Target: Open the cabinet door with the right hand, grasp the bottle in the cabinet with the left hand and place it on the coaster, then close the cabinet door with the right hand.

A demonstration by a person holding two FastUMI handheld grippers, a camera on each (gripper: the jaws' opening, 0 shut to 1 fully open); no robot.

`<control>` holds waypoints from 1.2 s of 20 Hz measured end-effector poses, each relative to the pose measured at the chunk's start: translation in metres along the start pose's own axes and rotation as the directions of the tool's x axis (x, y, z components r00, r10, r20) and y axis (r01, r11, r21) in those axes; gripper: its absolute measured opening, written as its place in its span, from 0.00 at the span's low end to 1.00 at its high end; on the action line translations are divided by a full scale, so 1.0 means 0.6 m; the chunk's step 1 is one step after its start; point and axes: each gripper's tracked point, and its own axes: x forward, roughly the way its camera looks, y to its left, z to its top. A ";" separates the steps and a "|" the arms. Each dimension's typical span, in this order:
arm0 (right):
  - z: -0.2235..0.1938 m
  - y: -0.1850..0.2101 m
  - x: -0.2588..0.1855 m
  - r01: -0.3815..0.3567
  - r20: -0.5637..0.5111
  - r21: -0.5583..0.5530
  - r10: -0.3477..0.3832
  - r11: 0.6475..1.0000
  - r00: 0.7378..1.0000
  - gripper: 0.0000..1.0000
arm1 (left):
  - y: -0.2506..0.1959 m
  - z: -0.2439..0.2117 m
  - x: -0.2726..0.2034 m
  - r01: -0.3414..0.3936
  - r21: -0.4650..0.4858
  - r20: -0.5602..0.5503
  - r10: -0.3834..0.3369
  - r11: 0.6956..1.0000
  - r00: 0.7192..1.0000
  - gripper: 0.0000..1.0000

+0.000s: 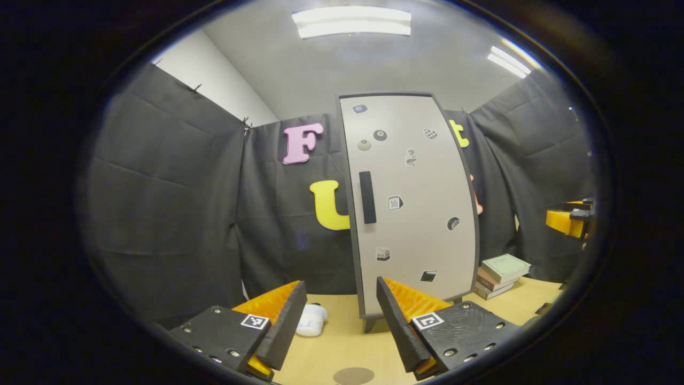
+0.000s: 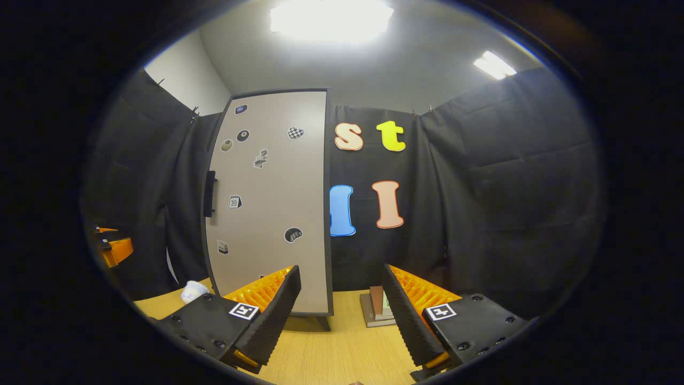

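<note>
- Nearest the lens in the left gripper view, the left gripper hovers low over the table, jaws spread and empty, with the round coaster just beneath.
- Spread and empty too, the right gripper faces the cabinet door, probably lining up on the dark handle.
- That door is closed, so the bottle presumably sits hidden inside.
- Stacked books lie right of the cabinet, a white cloth to its left; black drapes surround the wooden tabletop.
</note>
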 end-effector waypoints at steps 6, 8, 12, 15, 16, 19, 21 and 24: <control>-0.001 -0.014 0.002 -0.014 0.004 -0.005 0.014 1.000 1.000 0.98 | -0.015 0.002 0.001 -0.017 -0.002 0.004 0.017 1.000 1.000 0.83; -0.001 -0.017 0.004 -0.024 0.002 0.000 0.024 1.000 1.000 0.97 | -0.022 0.000 -0.001 -0.027 -0.009 -0.001 0.027 1.000 1.000 0.80; -0.009 -0.023 0.007 -0.055 -0.003 0.007 0.055 0.998 0.998 0.98 | -0.036 0.002 -0.003 -0.060 -0.010 -0.004 0.060 0.998 0.998 0.83; -0.014 -0.020 0.013 -0.098 -0.005 0.017 0.099 0.995 0.995 0.98 | -0.040 0.007 -0.008 -0.096 0.003 0.000 0.096 0.995 0.995 0.81; -0.014 -0.018 0.017 -0.112 -0.004 0.023 0.113 0.993 0.994 0.98 | -0.039 0.009 -0.010 -0.111 0.012 0.005 0.111 0.994 0.994 0.80; -0.009 -0.019 0.028 -0.133 0.001 0.040 0.133 0.990 0.991 0.98 | -0.036 0.016 -0.012 -0.142 0.032 0.015 0.141 0.989 0.990 0.80; -0.004 -0.009 0.033 -0.147 -0.004 0.053 0.147 0.988 0.989 0.97 | -0.036 0.015 -0.012 -0.149 0.029 0.017 0.149 0.988 0.989 0.80; 0.002 0.017 0.046 -0.175 -0.007 0.067 0.175 0.982 0.984 0.93 | -0.025 0.000 -0.010 -0.160 0.031 -0.002 0.160 0.987 0.987 0.81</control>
